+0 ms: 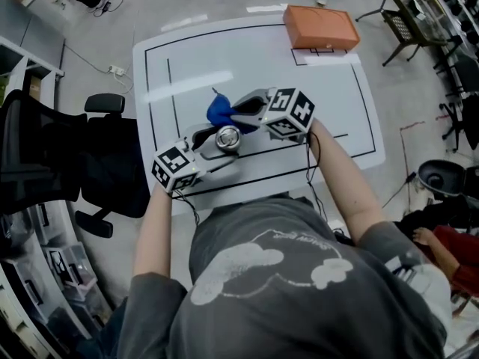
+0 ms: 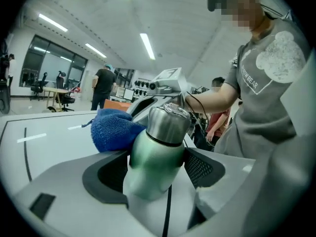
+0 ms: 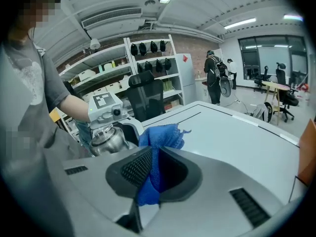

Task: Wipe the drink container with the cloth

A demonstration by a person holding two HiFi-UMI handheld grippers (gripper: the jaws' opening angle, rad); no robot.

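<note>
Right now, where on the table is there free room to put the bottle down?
Free: the wide patch of table between the orange box and the right gripper; also the left strip between the blue cloth and the table's left edge. Crowded: the near middle, where the left gripper holds the bottle beside the cloth.

The drink container (image 2: 157, 154) has a smooth green metallic body with a soft sheen, and its brushed steel cap (image 2: 168, 125) glints. The cloth (image 2: 112, 130) is blue, fuzzy terry, fully matt. The left gripper (image 2: 156, 169) and right gripper (image 3: 152, 174) are matt grey plastic with black, finely gridded pads (image 2: 200, 168). The table (image 1: 329, 103) is white, smooth and faintly glossy.
</note>
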